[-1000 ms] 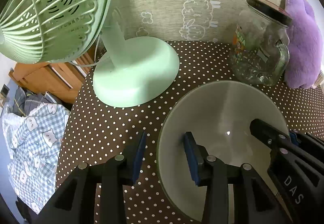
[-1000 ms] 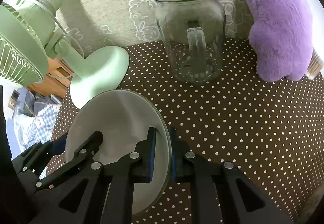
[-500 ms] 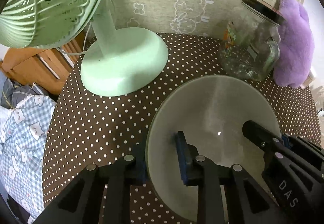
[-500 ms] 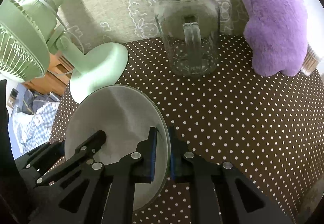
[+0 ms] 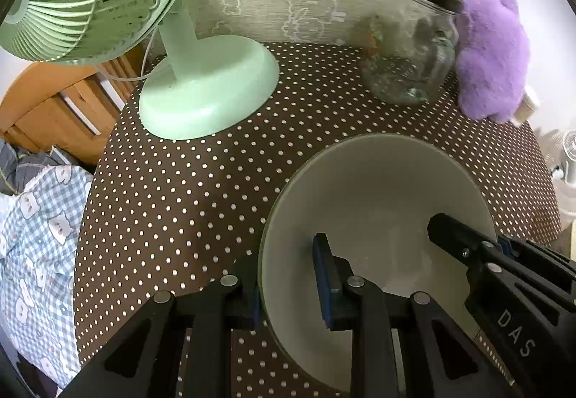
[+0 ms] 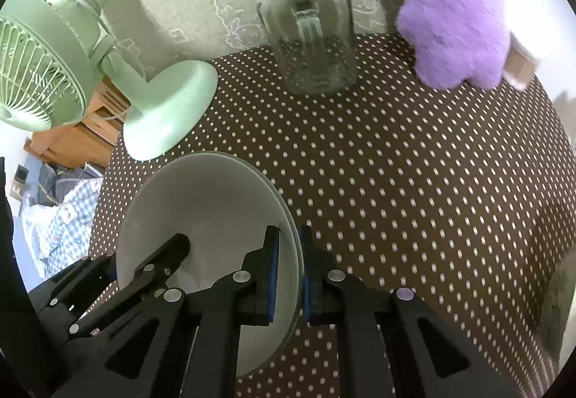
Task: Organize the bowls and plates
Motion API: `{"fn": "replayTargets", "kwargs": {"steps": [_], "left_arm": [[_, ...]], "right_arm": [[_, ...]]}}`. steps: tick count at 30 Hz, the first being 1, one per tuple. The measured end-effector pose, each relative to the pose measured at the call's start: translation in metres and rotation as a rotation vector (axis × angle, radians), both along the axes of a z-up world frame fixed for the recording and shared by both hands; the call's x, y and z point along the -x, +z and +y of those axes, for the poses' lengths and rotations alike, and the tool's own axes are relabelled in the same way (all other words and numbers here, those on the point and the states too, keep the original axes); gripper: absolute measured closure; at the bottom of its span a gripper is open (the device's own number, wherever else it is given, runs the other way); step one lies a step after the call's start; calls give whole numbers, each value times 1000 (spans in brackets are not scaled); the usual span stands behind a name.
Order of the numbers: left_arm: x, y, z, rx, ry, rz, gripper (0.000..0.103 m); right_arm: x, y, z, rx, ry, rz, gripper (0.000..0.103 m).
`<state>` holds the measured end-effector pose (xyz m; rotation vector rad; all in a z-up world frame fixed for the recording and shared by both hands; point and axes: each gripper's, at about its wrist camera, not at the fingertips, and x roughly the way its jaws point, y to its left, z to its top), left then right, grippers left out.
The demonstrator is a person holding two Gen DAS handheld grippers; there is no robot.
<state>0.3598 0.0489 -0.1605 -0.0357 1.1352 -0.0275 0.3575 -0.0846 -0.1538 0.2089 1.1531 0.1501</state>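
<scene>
One bowl, one fan, one jar, one plush. Bowl near table's front edge; left gripper and right gripper each clamp rim, opposite sides.

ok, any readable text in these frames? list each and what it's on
"DAS": white letters on the right gripper, seen in the left wrist view.
Jar lid: some print, too blurred to read.
Jar label, orange-green patch in the left wrist view: blurred, unreadable.
Fan motor housing: tiny marks, too small to read.
Bowl, left gripper: no text.
</scene>
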Motion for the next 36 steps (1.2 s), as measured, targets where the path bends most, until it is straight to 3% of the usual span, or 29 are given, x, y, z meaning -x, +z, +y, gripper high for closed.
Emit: {"fn": "replayTargets", "kwargs": {"steps": [12, 25, 36], "left_arm": [[36, 36, -11, 10, -93, -26, 81], [85, 87, -4, 27, -111, -101, 81], [136, 103, -1, 13, -148, -114, 81]], "right_arm": [[54, 41, -5, 37, -93, -17, 90], [112, 83, 4, 36, -127, -36, 90], [170, 105, 13, 51, -132, -51, 90]]}}
